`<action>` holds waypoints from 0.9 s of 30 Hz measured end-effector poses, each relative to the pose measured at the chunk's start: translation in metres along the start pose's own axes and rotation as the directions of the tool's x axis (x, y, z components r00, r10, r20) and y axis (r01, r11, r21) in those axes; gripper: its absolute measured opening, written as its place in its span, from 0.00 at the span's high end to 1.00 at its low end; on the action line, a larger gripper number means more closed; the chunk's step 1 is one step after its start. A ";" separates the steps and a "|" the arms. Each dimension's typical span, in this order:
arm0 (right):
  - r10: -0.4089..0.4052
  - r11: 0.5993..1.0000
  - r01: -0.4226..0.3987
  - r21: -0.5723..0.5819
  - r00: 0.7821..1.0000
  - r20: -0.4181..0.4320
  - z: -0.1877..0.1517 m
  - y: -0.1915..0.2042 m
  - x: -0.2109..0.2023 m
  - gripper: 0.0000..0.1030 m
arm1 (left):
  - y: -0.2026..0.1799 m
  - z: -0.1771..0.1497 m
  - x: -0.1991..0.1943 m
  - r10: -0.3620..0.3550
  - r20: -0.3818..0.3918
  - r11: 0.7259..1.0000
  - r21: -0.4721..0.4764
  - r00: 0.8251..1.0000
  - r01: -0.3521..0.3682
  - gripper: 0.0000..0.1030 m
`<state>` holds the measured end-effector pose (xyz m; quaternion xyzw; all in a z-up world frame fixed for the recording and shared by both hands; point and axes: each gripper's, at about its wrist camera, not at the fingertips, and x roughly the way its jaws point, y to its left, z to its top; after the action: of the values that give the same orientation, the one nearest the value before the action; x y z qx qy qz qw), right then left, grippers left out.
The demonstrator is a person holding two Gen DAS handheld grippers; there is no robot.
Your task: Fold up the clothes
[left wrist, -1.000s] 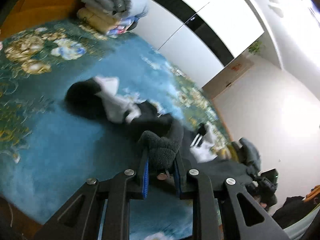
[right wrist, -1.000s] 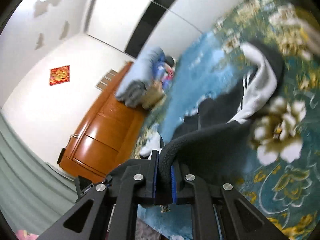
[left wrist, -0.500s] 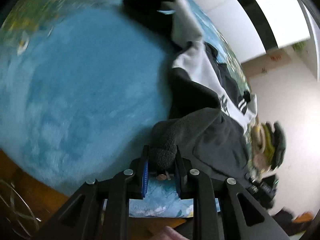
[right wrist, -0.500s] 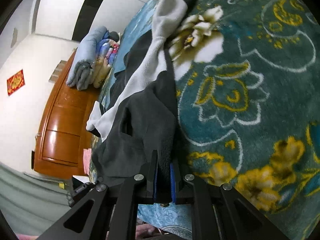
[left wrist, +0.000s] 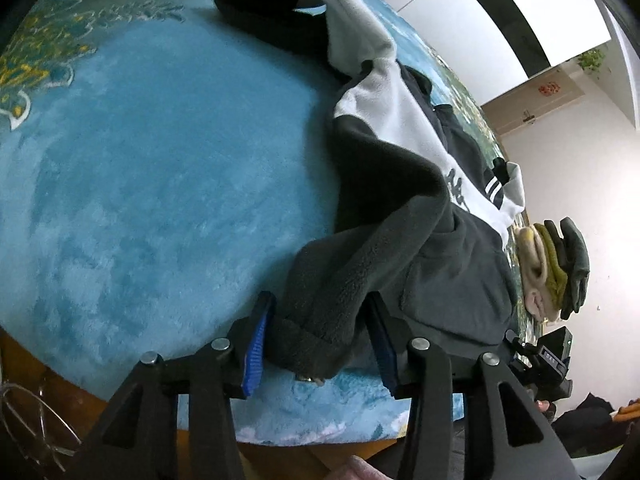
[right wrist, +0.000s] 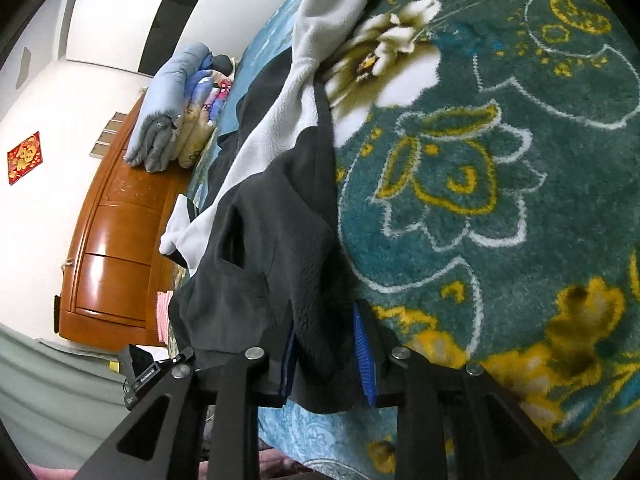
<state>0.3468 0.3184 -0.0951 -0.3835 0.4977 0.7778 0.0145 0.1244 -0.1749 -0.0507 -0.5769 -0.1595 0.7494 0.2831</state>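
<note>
At near edge of blanket [left wrist: 152,184]: fleece [left wrist: 400,240] laid lengthwise. Left gripper [left wrist: 320,340] and right gripper [right wrist: 326,344] both spread, hem loose between fingers. Judgement: withdraw straight back, avoid snagging hem.

The fleece jacket [left wrist: 400,184] is spread on the bed blanket [left wrist: 160,184]; folded quilts [right wrist: 180,108] are stacked behind it, by the headboard [right wrist: 116,240].
</note>
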 end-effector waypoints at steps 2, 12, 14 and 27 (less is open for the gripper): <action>0.011 1.000 -0.011 0.005 1.000 0.002 -0.001 0.002 -0.001 0.71 | -0.003 -0.002 -0.004 0.005 0.001 1.000 0.020 1.000 -0.005 0.75; 0.262 0.962 -0.247 -0.116 0.953 0.149 0.012 0.075 -0.067 0.91 | -0.046 0.022 -0.109 -0.304 0.185 0.952 0.091 0.935 0.291 0.80; 0.309 0.945 -0.282 -0.163 0.935 0.172 0.011 0.094 -0.088 0.91 | -0.055 0.024 -0.129 -0.336 0.211 0.940 0.132 0.918 0.314 0.80; 0.260 0.963 -0.244 -0.114 0.953 0.153 0.166 0.163 -0.063 0.91 | -0.155 0.239 -0.107 -0.379 0.254 0.925 0.100 0.890 0.366 0.82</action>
<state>0.2292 0.3893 0.1028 -0.2506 0.5028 0.8250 -0.0614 -0.0480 -0.0970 0.1871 -0.4215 -0.2857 0.7560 0.4114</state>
